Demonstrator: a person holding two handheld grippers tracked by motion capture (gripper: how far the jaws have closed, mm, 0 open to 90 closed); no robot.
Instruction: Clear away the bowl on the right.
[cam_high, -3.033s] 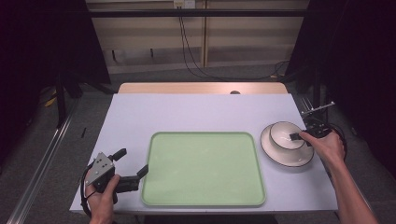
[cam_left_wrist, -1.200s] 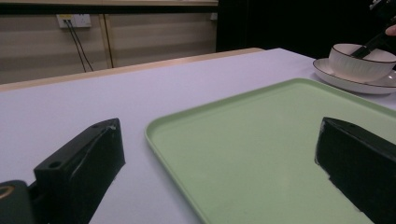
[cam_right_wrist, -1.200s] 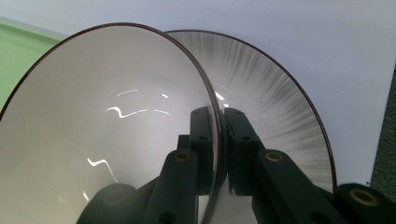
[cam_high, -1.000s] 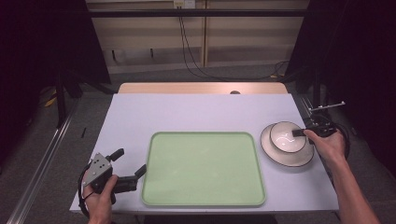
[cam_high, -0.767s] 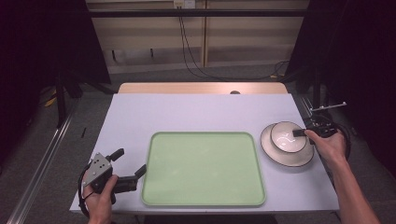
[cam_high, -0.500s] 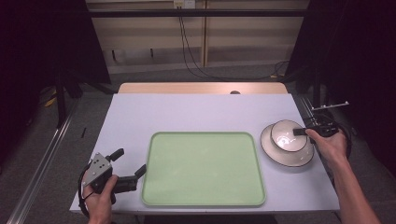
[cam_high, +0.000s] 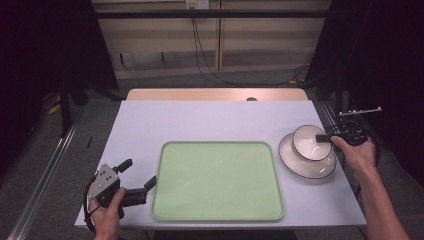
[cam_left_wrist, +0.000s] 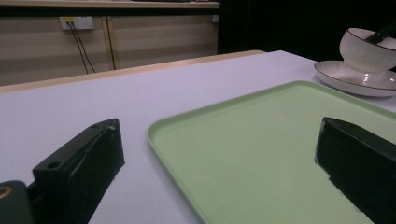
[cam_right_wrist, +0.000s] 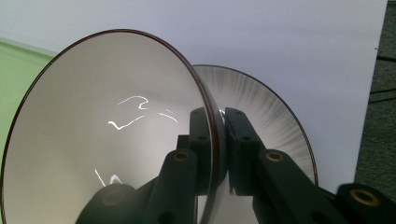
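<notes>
A white bowl (cam_high: 310, 142) with a dark rim hangs just above a white plate (cam_high: 306, 162) at the table's right side. My right gripper (cam_high: 325, 138) is shut on the bowl's rim, one jaw inside and one outside, as the right gripper view shows on the bowl (cam_right_wrist: 112, 135) with the plate (cam_right_wrist: 275, 121) behind it. My left gripper (cam_high: 137, 181) rests open at the front left, beside a light green tray (cam_high: 217, 179). In the left gripper view its wide-apart jaws frame the tray (cam_left_wrist: 261, 149), with the bowl (cam_left_wrist: 369, 46) and plate (cam_left_wrist: 355, 79) far off.
The pale lavender table top (cam_high: 215, 120) has bare room behind the tray. A wooden strip (cam_high: 215, 94) runs along the far edge. Cables hang from a wall socket (cam_high: 195, 5) beyond the table.
My right gripper has lifted the bowl off the plate and tilted it a little, drifting slightly up and away. The left gripper has stayed still.
</notes>
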